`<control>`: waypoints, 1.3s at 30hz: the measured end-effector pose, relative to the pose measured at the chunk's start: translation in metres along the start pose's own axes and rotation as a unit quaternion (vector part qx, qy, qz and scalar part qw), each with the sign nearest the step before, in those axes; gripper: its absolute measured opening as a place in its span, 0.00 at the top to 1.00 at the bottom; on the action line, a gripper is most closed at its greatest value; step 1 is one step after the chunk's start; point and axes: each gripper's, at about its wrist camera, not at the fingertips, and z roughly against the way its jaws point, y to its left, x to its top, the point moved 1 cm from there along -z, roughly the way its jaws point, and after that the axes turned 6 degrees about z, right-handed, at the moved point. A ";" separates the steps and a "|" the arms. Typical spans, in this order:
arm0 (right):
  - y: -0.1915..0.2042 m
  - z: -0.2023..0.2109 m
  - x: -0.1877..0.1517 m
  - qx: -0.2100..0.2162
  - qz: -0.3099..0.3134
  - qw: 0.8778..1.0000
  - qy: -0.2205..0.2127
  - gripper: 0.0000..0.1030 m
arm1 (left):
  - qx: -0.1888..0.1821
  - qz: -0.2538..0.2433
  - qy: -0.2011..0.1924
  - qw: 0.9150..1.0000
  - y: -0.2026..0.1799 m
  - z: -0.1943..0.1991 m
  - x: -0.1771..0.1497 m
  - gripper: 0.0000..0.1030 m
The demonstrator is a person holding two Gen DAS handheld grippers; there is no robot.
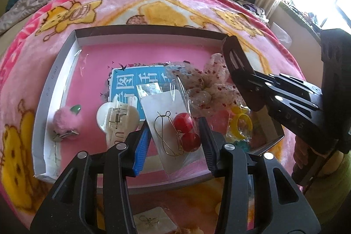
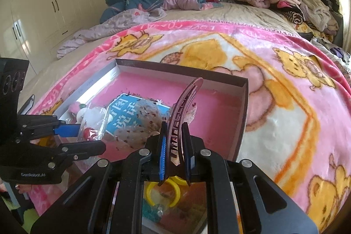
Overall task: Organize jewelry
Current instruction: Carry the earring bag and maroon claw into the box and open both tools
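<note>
Shallow box [image 1: 65,63] with pink floor sits on a pink cartoon blanket [image 1: 153,3] spread over the bed.

Left tongs [image 1: 175,142]: spread wide, straddling a clear sleeve holding a white card with red ball earrings [image 1: 186,131] on gold wire hooks. Fingers flank the packet; contact with it cannot be told. The packet lies on the box floor near the front edge.

Right tongs [image 2: 173,148]: closed on a dark maroon hair claw clip [image 2: 182,115], gripped at its lower half, curved tip pointing up over the box interior.

Other contents of the box: white hair clip [image 1: 116,115] with metal spring, just left of the earring card; pink pom-pom clip [image 1: 65,122] near the left wall; blue printed card [image 1: 131,84] flat at centre; speckled sheer fabric piece [image 1: 210,89] to the right; yellow rings [image 1: 241,122] in plastic at the right front corner.

Clothes are heaped at the far end of the bed; white wardrobe [image 2: 48,3] stands beyond.
</note>
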 end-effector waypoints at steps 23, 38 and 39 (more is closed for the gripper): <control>-0.005 0.018 -0.013 -0.006 -0.026 1.000 -0.003 0.74 | 0.007 -0.010 -0.002 1.000 0.000 0.009 -0.013 0.58; 0.012 0.071 -0.023 -0.024 -0.023 0.999 -0.043 0.49 | 0.004 0.000 -0.033 0.999 0.002 0.048 -0.021 0.51; 0.013 0.075 -0.024 -0.025 -0.023 0.998 -0.047 0.47 | 0.004 0.001 -0.035 0.999 0.003 0.051 -0.022 0.51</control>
